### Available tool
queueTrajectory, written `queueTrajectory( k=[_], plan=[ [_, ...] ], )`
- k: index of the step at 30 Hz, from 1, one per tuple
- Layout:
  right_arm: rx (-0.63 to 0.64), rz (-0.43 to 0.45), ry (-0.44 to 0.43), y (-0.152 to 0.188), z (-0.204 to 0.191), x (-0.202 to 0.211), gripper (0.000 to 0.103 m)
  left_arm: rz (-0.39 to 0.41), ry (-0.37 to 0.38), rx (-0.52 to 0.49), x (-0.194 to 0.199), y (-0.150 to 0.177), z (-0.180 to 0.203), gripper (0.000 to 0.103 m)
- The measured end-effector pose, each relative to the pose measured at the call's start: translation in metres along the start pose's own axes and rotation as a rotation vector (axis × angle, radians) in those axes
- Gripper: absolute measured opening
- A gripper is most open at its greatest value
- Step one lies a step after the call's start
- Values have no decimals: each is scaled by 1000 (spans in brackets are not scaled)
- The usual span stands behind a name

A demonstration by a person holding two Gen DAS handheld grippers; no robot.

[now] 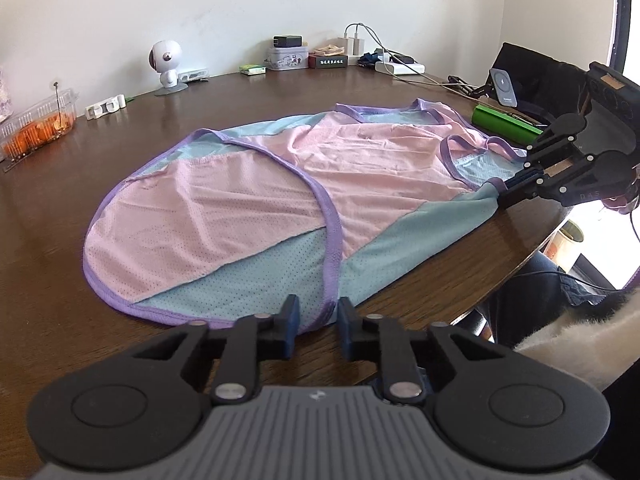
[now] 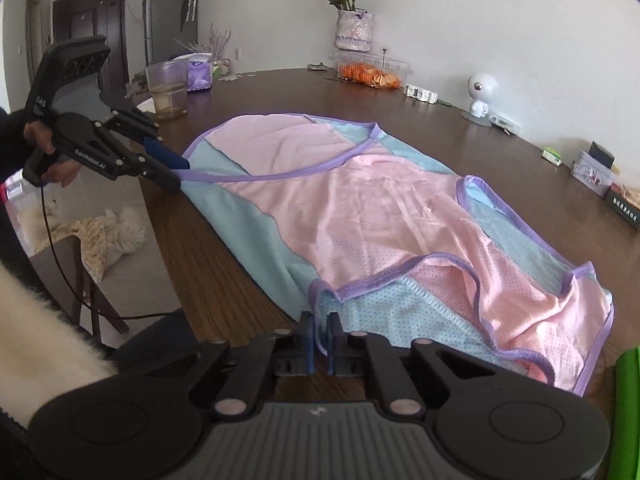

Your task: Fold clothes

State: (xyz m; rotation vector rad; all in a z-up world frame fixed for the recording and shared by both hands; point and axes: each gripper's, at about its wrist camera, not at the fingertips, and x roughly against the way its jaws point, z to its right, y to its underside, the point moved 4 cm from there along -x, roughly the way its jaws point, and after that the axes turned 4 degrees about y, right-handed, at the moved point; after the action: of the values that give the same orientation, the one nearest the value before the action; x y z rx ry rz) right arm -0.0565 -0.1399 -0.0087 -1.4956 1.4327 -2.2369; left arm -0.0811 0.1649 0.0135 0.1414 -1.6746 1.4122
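Observation:
A pink and light-blue mesh garment (image 1: pixel 248 200) with purple trim lies spread flat on the dark wooden table (image 1: pixel 60 240). My left gripper (image 1: pixel 318 328) is at its near edge, shut on the purple hem. In the right wrist view the same left gripper (image 2: pixel 180 172), held by a hand (image 2: pixel 44 140), pinches the hem at the garment's (image 2: pixel 380 208) far left end. My right gripper (image 2: pixel 320 336) is shut on a blue corner with purple trim. The left wrist view shows the right gripper (image 1: pixel 502 194) gripping that corner near the table's right edge.
Along the wall stand a white robot figurine (image 1: pixel 166 64), a plastic box of orange food (image 1: pixel 36 128), a tin (image 1: pixel 286 58) and chargers with cables (image 1: pixel 396 64). A green object (image 1: pixel 504 122) lies beside the garment. A plastic cup (image 2: pixel 168 88) and a vase of roses (image 2: pixel 354 28) stand farther off.

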Motion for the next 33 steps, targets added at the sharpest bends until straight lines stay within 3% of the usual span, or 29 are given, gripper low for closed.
queueTrajectory(
  k=[6,12,16,17,19,21,22,23,26,30,33],
  plan=[
    [-52,67,32,-16,13,0,1,42,32,25,5,-20,-19,2],
    [-174,163,150,-54,67,-13,1,115,7,111,-15,-70,-56,2],
    [-239,133,233,-76,100,-53,2,114,-60,146,-52,-97,-77,2],
    [-268,111,245,-79,106,-63,9,115,-77,168,-61,-101,-84,2],
    [-306,92,251,-80,112,-67,12,107,-88,195,-64,-100,-91,3],
    [-293,112,256,-74,114,-46,26,107,-119,216,-57,-94,-96,7],
    [-281,122,261,-68,115,-31,41,113,-130,235,-49,-88,-98,8],
    [-268,132,266,-63,115,-15,48,118,-137,255,-40,-81,-99,16],
    [-226,92,233,-37,113,23,49,113,-157,287,-20,-59,-96,39],
    [-197,-30,229,4,101,40,49,68,-172,277,-18,-42,-92,39],
    [-196,-10,211,11,95,32,48,65,-154,285,-25,-40,-93,43]
  ],
)
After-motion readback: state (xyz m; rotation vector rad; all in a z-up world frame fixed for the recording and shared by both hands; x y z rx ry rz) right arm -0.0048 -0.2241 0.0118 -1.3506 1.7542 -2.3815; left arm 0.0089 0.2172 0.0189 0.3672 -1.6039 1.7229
